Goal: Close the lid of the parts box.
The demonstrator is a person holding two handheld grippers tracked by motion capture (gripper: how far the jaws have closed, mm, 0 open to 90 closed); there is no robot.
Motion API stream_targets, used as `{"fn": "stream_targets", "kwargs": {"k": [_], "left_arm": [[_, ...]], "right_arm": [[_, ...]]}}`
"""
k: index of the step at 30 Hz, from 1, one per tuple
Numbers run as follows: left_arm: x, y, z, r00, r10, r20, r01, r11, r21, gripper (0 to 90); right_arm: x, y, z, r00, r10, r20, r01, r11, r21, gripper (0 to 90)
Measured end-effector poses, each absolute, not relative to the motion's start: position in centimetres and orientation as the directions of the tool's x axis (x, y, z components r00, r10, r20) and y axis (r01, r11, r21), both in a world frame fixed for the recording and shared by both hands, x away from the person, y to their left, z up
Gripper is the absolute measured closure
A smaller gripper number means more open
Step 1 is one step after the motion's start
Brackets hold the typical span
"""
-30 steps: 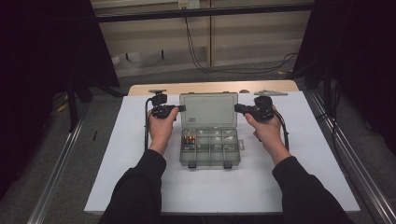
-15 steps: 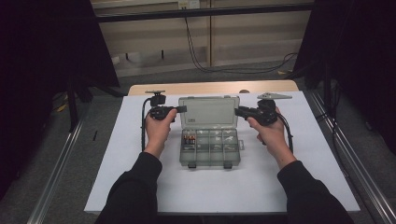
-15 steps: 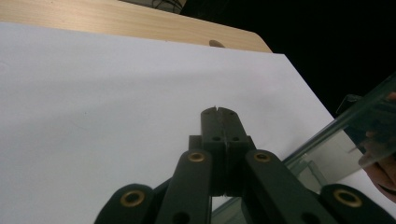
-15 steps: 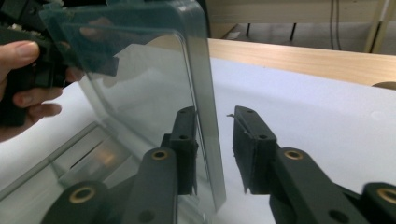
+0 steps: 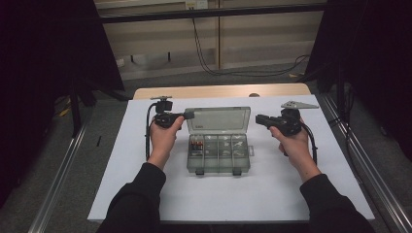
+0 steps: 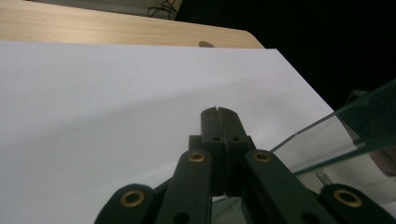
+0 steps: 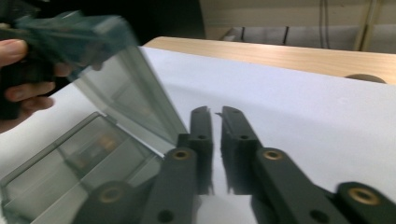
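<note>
A clear grey compartment box (image 5: 218, 162) lies mid-table, and its lid (image 5: 218, 120) stands upright at the back. My left gripper (image 5: 189, 115) is shut and empty, its tip at the lid's upper left corner. In the left gripper view the jaws (image 6: 218, 110) meet, with the lid's (image 6: 369, 116) edge to their right. My right gripper (image 5: 257, 118) hangs a little right of the lid and does not touch it. In the right gripper view its jaws (image 7: 216, 112) have just been closing; a thin slit is left and nothing is between them. The lid (image 7: 126, 88) and box (image 7: 70, 158) lie to their left.
A white sheet (image 5: 145, 194) covers the wooden table (image 5: 218, 91), with bare room on both sides of the box. Small parts (image 5: 197, 144) sit in the box's left compartments. Metal rails run along the floor on both sides, and cables hang at the back wall.
My right gripper has drawn away to the right from the lid's right edge. The left gripper stays at the lid's left corner, and the lid still stands upright.
</note>
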State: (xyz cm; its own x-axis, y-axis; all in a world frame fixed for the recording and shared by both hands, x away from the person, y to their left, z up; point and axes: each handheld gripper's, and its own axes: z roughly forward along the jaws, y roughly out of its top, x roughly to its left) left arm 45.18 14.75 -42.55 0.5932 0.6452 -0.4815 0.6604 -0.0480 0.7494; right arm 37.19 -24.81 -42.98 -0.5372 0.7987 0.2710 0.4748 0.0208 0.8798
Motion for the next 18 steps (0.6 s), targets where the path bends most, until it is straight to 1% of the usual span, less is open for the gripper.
{"fn": "stream_targets", "kwargs": {"k": [3, 15, 18], "left_arm": [[44.8, 14.8, -42.5, 0.597, 0.645, -0.477, 0.656, -0.051, 0.753, 90.0], [43.2, 15.1, -41.9, 0.640, 0.629, -0.441, 0.620, -0.084, 0.780, 90.0], [42.6, 15.2, -41.7, 0.648, 0.621, -0.441, 0.612, -0.080, 0.787, 90.0]], "right_arm": [[37.4, -24.3, -42.8, -0.516, 0.811, 0.277, 0.489, 0.013, 0.872, 89.8], [37.0, -22.3, -42.0, -0.506, 0.812, 0.291, 0.496, -0.002, 0.868, 90.0], [36.5, -21.9, -41.8, -0.519, 0.808, 0.279, 0.490, 0.014, 0.871, 90.0]]}}
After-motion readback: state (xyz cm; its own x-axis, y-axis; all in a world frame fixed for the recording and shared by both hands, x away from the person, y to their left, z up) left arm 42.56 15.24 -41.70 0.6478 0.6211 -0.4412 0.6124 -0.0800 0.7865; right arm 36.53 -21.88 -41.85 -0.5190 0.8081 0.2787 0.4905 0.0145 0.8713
